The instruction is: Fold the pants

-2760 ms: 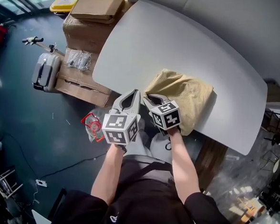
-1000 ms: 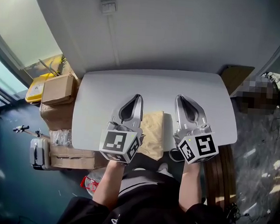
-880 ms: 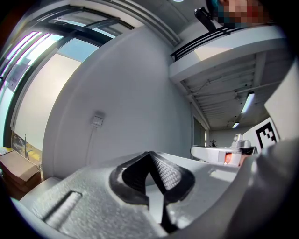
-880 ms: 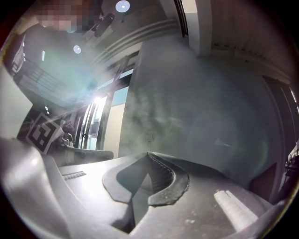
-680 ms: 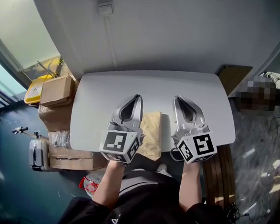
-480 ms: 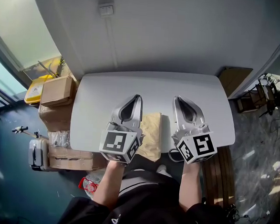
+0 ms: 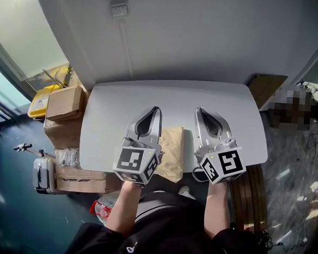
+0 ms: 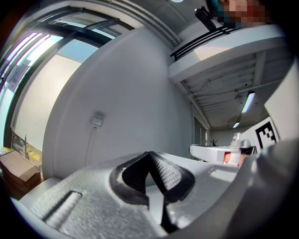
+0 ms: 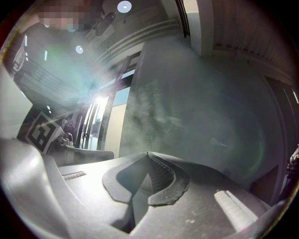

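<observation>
Head view is showing the folded tan pants (image 7: 172, 158) lying at the near edge of the worktop (image 7: 108, 112), between the left tongs (image 7: 155, 111) and the right tongs (image 7: 199, 111); a nudge could be sliding them off. Left gripper view is showing its tongs pressed together, empty. Right gripper view is showing the same, so they would be pushing cloth, not catching it

Grey table (image 7: 117, 107) with rounded corners stood against a wall. Tan pants (image 7: 173, 152) lay folded on it, at the near edge.
</observation>
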`<state>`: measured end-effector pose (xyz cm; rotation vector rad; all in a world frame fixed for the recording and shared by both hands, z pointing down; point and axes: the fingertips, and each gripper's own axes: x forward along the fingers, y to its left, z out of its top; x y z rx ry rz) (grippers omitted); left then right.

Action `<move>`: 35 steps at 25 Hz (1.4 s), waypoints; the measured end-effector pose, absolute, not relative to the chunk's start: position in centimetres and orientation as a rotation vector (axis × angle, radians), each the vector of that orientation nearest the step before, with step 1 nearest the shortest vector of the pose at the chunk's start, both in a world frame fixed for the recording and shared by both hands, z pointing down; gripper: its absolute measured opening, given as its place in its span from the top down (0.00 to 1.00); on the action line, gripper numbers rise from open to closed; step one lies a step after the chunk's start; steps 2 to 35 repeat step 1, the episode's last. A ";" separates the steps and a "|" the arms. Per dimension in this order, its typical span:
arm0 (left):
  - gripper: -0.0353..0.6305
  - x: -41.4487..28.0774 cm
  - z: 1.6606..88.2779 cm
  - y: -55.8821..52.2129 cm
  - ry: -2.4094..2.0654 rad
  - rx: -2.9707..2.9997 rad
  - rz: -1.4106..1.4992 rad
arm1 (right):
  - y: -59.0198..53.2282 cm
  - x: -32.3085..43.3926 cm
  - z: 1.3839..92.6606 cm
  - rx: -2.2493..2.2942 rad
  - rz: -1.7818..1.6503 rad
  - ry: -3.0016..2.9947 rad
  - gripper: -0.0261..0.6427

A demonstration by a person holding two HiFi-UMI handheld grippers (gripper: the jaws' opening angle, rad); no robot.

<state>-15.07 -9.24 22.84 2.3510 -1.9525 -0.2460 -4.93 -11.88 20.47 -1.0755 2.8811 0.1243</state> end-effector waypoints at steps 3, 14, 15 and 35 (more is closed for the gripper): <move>0.94 -15.0 23.0 -9.2 -1.950 2.351 -0.244 | -11.8 -5.0 20.6 -1.075 0.126 2.883 0.95; 0.94 -15.0 23.0 -9.2 -1.950 2.351 -0.244 | -11.8 -5.0 20.6 -1.075 0.126 2.883 0.95; 0.94 -15.0 23.0 -9.2 -1.950 2.351 -0.244 | -11.8 -5.0 20.6 -1.075 0.126 2.883 0.95; 0.94 -15.0 23.0 -9.2 -1.950 2.351 -0.244 | -11.8 -5.0 20.6 -1.075 0.126 2.883 0.95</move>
